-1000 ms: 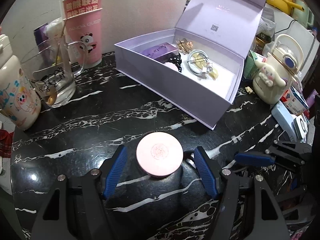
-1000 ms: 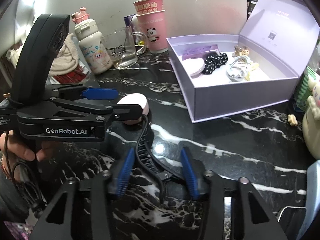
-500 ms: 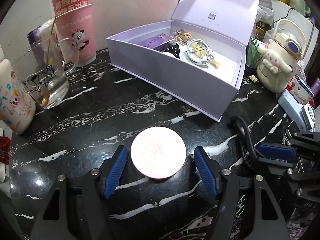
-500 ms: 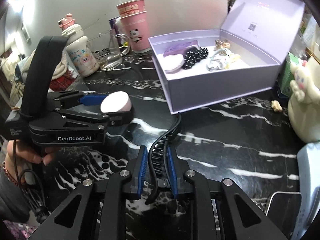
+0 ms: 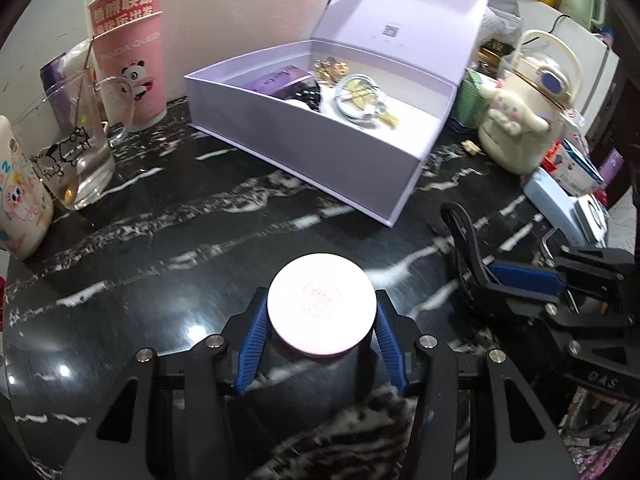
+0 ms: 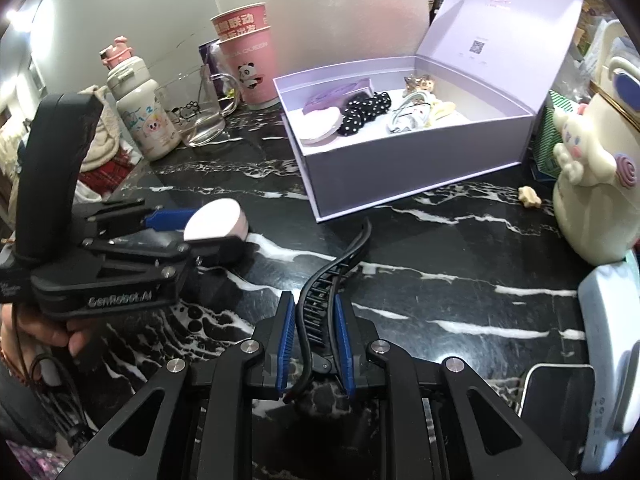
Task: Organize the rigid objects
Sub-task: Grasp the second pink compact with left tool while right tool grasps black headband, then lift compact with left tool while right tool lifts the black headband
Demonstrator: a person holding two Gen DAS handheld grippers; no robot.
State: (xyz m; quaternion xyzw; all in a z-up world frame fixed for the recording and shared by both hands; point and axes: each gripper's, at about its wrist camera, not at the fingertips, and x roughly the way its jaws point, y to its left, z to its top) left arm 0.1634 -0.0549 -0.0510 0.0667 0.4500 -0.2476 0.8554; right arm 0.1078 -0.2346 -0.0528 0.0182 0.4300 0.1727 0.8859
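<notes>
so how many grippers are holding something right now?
2. Left gripper is clamped on the pink compact, its jaws having just closed. Right gripper is clamped on the black hair clip.

- "PANDA QUEEN" stands on the tall pink paper cup with a panda print (image 6: pixel 251 63) at the counter's back edge.
- "GenRobot.AI" is embossed on the black left hand-held gripper (image 6: pixel 188 236), along its side.
</notes>
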